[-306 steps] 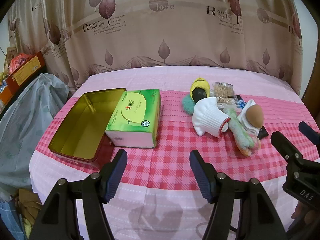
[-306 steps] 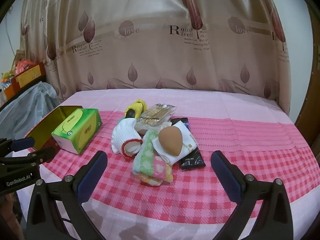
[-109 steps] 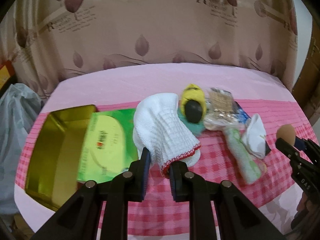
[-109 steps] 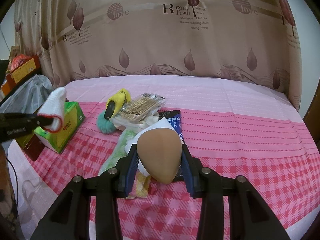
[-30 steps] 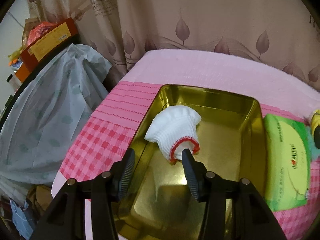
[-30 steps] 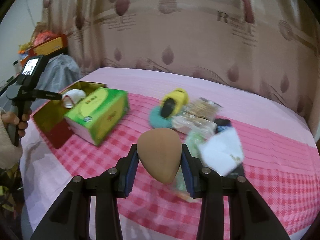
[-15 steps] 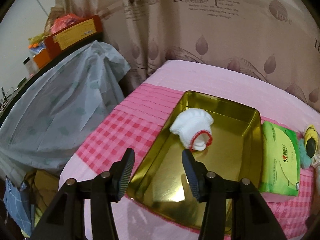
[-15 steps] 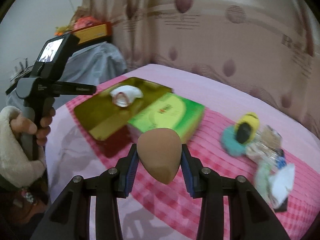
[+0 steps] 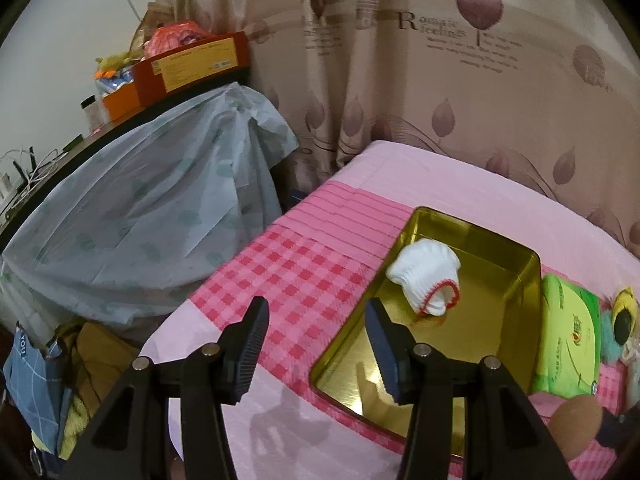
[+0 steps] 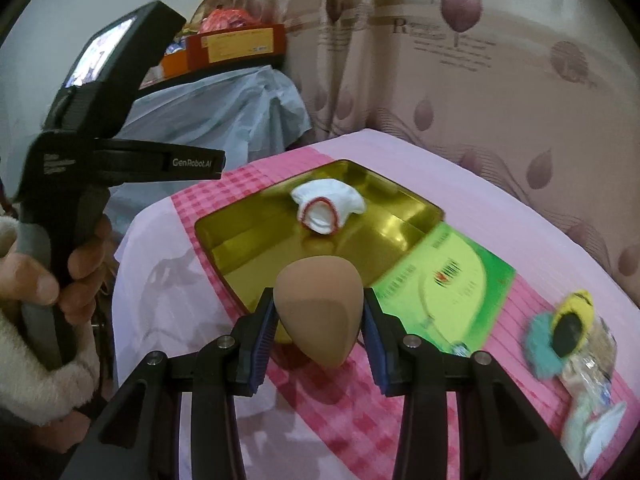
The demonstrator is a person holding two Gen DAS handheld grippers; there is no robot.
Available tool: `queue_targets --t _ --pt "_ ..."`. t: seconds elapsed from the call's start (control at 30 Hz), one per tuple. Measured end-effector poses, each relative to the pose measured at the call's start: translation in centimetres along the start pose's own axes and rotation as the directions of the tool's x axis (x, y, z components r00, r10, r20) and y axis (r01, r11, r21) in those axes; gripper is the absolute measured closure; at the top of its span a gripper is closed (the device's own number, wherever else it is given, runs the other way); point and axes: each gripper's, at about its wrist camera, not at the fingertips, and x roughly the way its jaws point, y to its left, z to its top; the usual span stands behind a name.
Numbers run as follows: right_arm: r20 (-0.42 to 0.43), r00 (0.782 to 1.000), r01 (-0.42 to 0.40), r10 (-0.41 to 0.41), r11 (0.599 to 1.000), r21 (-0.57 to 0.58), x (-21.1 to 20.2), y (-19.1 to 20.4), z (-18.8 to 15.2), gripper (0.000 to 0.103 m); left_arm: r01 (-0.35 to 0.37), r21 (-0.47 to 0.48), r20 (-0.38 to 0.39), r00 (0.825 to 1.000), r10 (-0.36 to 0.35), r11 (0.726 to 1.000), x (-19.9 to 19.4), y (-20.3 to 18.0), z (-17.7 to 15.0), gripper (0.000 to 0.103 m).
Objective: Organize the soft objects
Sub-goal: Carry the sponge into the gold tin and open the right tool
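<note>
One soft item done: white glove [image 9: 426, 280] lies in the gold tin [image 9: 496, 248] near its far corner. My right gripper [image 10: 319, 320] clamps the tan sponge [image 10: 320, 304] over the tin's near edge. Left gripper [image 9: 316, 344] wide open, empty. Rest piled beyond the tissue box [image 10: 444, 292].
</note>
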Motion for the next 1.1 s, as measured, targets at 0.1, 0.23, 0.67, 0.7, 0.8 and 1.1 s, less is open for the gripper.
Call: queue_targets --t 0.1,0.23,0.67,0.7,0.8,1.1 --pt "-0.006 1.000 -0.010 0.010 1.000 -0.017 1.0 0.7 0.7 0.066 -0.015 -0.022 0.000 1.000 0.015 1.000 0.2 0.8 0.2 0.052" --pt "-0.022 1.000 -0.013 0.013 0.999 -0.034 3.0 1.4 1.5 0.066 -0.024 -0.047 -0.002 1.000 0.024 0.999 0.2 1.8 0.5 0.052" --pt "-0.104 0.994 -0.019 0.014 0.999 -0.047 7.8 2.4 2.0 0.066 -0.050 -0.129 -0.012 0.999 0.049 0.990 0.3 4.2 0.9 0.052" --pt "-0.109 0.994 -0.017 0.012 0.999 -0.048 8.0 2.5 1.9 0.066 -0.048 -0.132 -0.016 0.999 0.046 0.990 0.4 4.3 0.9 0.052" --pt "-0.121 0.993 -0.011 0.006 0.999 -0.045 8.7 2.4 1.8 0.066 -0.045 -0.135 -0.020 0.999 0.043 0.990 0.5 4.4 0.9 0.052" --pt "-0.142 0.990 -0.002 -0.004 0.999 -0.042 9.7 2.3 1.6 0.064 -0.040 -0.133 -0.023 0.999 0.037 0.990 0.6 4.3 1.0 0.052"
